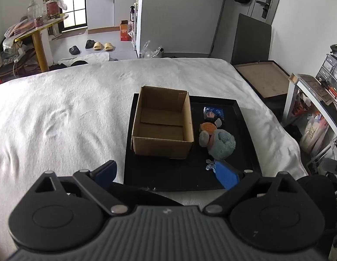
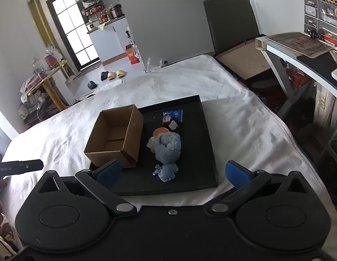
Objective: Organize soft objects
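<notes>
An open, empty cardboard box (image 1: 163,122) (image 2: 115,138) stands on the left of a black tray (image 1: 244,134) (image 2: 208,130) on a white bedspread. To its right lie a fluffy blue plush toy (image 1: 221,144) (image 2: 167,148), an orange round piece (image 1: 208,127) (image 2: 159,131), a small blue packet (image 1: 213,113) (image 2: 172,115) and a small blue fluffy bit (image 2: 167,171). My left gripper (image 1: 168,171) is open and empty, near the tray's front edge. My right gripper (image 2: 171,170) is open and empty, above the tray's front edge.
The white bedspread (image 1: 59,113) (image 2: 244,113) covers the bed around the tray. A desk with clutter (image 2: 303,50) and drawers stands to the right. A flat board (image 1: 262,78) lies past the bed's right side. Slippers (image 1: 101,45) sit on the floor beyond.
</notes>
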A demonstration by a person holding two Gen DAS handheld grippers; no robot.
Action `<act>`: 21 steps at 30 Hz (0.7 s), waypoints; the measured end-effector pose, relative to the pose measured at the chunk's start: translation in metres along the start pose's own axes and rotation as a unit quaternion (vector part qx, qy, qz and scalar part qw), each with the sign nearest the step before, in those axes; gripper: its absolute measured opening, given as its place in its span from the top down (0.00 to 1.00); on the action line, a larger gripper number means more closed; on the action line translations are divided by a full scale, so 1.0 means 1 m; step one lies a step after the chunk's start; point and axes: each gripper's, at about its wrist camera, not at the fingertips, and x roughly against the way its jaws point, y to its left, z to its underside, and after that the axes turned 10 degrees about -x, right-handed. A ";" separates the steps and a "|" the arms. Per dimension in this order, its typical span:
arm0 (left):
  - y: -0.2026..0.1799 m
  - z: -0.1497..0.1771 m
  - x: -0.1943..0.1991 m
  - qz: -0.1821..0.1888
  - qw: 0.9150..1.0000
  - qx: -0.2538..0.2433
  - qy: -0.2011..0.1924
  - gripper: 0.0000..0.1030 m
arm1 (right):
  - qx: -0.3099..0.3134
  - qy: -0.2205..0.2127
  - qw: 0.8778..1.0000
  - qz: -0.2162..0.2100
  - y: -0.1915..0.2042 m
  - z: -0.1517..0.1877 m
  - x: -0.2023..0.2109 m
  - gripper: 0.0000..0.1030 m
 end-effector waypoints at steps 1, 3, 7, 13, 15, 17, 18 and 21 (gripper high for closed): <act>0.000 0.000 0.000 -0.001 1.000 0.000 0.000 0.06 | -0.001 -0.001 1.000 0.000 0.000 0.000 0.000 0.00; 0.001 0.000 -0.002 -0.002 1.000 0.004 0.003 0.06 | -0.004 0.000 1.000 0.001 -0.002 -0.001 -0.002 0.00; 0.001 -0.001 -0.004 -0.001 1.000 0.005 0.001 0.06 | 0.011 0.001 1.000 0.004 0.005 0.001 -0.003 0.00; -0.012 -0.006 0.002 0.002 1.000 0.003 0.004 0.06 | 0.014 0.007 1.000 -0.005 0.007 0.004 0.000 0.00; -0.007 -0.002 0.001 0.006 1.000 -0.005 0.000 0.06 | 0.015 0.007 1.000 -0.005 0.008 0.005 0.000 0.00; -0.005 -0.001 0.001 0.008 1.000 -0.006 -0.001 0.06 | 0.016 0.009 1.000 -0.006 0.008 0.003 0.000 0.00; -0.005 -0.001 0.001 0.009 1.000 -0.006 -0.001 0.06 | 0.017 0.009 1.000 -0.006 0.008 0.004 0.000 0.00; -0.004 0.000 0.002 0.011 1.000 -0.006 -0.003 0.06 | 0.019 0.008 1.000 -0.008 0.009 0.005 0.001 0.00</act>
